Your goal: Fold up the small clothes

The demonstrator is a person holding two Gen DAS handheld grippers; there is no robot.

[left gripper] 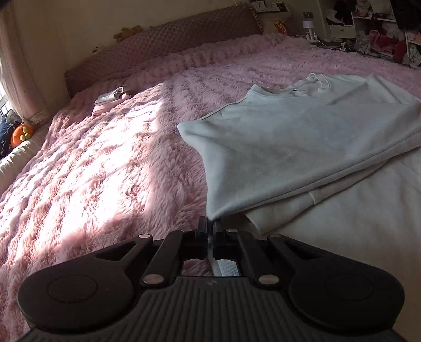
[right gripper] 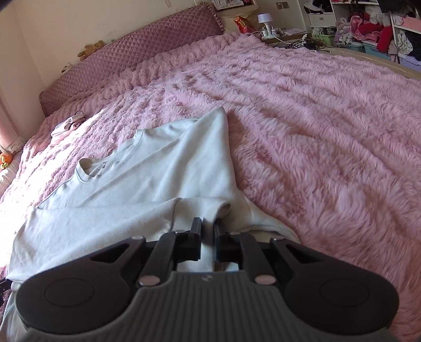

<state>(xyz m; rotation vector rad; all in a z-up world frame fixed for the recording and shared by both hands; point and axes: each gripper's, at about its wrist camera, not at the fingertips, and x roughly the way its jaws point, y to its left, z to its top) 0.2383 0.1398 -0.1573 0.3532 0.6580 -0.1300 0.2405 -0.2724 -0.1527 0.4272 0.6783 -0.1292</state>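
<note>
A white T-shirt [left gripper: 302, 136] lies on the pink furry bedspread [left gripper: 105, 157], partly folded over itself. My left gripper [left gripper: 210, 223] is shut on a corner of the shirt's upper layer and holds it pulled taut just above the bed. In the right wrist view the same shirt [right gripper: 158, 171] spreads ahead with its collar at the left. My right gripper [right gripper: 208, 223] is shut on a bunched fold of the shirt near the sleeve, with cloth between its fingers.
A small folded pile of pink and white clothes [left gripper: 110, 98] lies far left near the quilted headboard [right gripper: 131, 50]. A nightstand with a lamp [right gripper: 264, 22] and cluttered shelves [right gripper: 368, 29] stand behind the bed. An orange toy [left gripper: 21, 132] sits at the left edge.
</note>
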